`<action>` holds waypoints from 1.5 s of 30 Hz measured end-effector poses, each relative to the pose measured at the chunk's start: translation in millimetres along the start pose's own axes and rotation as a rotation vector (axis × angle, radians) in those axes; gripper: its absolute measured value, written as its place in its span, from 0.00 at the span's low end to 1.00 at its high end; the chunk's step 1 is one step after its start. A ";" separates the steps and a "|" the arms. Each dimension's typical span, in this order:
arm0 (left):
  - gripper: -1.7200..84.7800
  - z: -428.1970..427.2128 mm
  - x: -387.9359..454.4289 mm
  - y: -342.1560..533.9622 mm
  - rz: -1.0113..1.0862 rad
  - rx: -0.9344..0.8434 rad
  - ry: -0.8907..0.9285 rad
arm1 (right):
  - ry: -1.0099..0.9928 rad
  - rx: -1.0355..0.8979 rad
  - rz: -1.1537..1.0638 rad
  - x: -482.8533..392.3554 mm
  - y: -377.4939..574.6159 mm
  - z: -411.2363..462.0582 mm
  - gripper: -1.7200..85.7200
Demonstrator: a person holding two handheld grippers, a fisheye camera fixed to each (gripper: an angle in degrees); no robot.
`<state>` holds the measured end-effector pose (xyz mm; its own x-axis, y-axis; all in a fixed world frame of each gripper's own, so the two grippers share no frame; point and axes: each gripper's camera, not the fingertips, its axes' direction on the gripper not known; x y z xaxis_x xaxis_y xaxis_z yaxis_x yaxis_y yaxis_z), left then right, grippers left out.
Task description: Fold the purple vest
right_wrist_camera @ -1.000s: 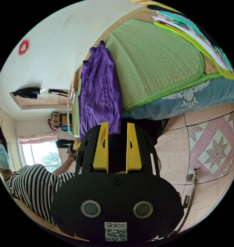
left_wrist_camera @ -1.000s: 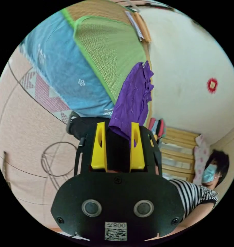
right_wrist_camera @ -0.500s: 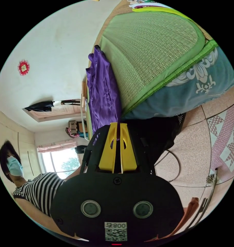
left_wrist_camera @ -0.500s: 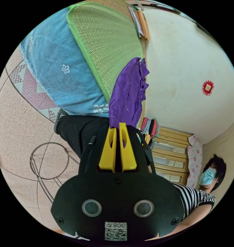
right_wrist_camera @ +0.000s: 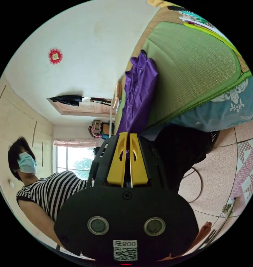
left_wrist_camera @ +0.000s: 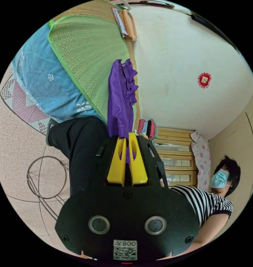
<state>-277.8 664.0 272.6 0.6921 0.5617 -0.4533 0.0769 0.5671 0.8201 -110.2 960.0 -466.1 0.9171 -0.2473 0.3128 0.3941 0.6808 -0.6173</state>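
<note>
Left gripper view: left tongs point(left_wrist_camera: 127, 139) stay clenched on purple vest point(left_wrist_camera: 119, 103); right tongs point(right_wrist_camera: 126, 138) likewise, vest now raised.

- The left gripper view is taken from just behind its own jaws, rolled sideways, close to the purple vest point(left_wrist_camera: 120, 103).
- The right gripper view is rolled oppositely.
- The green mat point(left_wrist_camera: 87, 61) point(right_wrist_camera: 193, 72) is shared by both views.

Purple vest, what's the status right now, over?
Left gripper shut on vest. Right gripper shut on vest too. Vest stretched over green mat, not folded. Nothing in the way.
</note>
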 end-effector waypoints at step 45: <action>0.04 20.9 35.3 -70.0 0.318 0.022 0.138 | -0.038 0.048 -0.307 -111.3 -178.0 99.4 0.03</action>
<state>-243.7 631.6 206.5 0.5805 0.7852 -0.2155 -0.1104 0.3381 0.9346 -288.5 934.9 -319.3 0.7525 -0.4205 0.5069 0.6480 0.6106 -0.4553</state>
